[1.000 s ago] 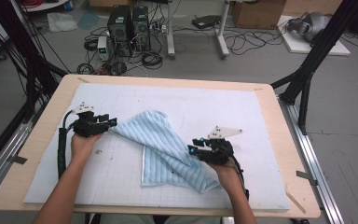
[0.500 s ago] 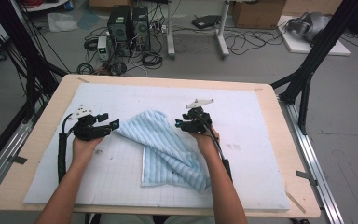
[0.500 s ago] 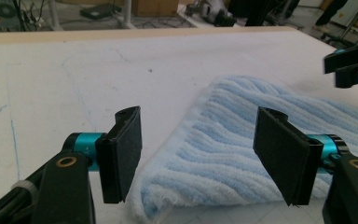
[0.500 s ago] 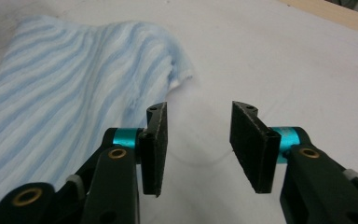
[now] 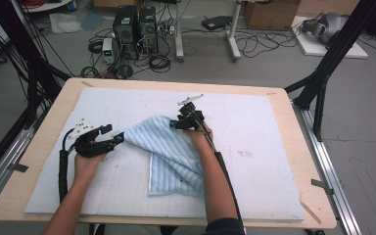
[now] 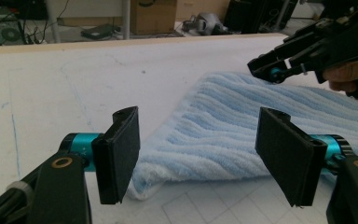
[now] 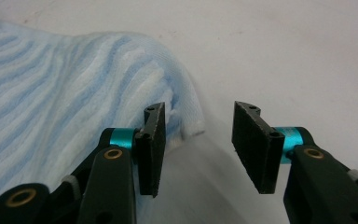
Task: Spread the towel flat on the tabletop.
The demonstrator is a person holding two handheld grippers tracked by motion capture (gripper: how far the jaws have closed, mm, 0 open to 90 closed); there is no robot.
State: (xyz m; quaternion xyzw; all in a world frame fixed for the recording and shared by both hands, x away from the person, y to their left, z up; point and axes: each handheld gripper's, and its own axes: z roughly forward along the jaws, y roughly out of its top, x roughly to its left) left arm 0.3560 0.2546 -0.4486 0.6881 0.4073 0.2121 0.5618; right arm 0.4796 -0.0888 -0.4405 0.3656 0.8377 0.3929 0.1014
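A flat wooden table (image 5: 39,147) holds a white mat (image 5: 274,147); a soft, ribbed blue towel (image 5: 174,156) lies folded mid-mat. Up close, the left gripper (image 6: 198,154) has just opened wide at the towel's edge, pads clear; the right gripper (image 7: 198,140) gapes beside a fluffy corner, holding nothing.

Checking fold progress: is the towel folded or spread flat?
Folded: the towel lies doubled over itself, its far part bunched up.
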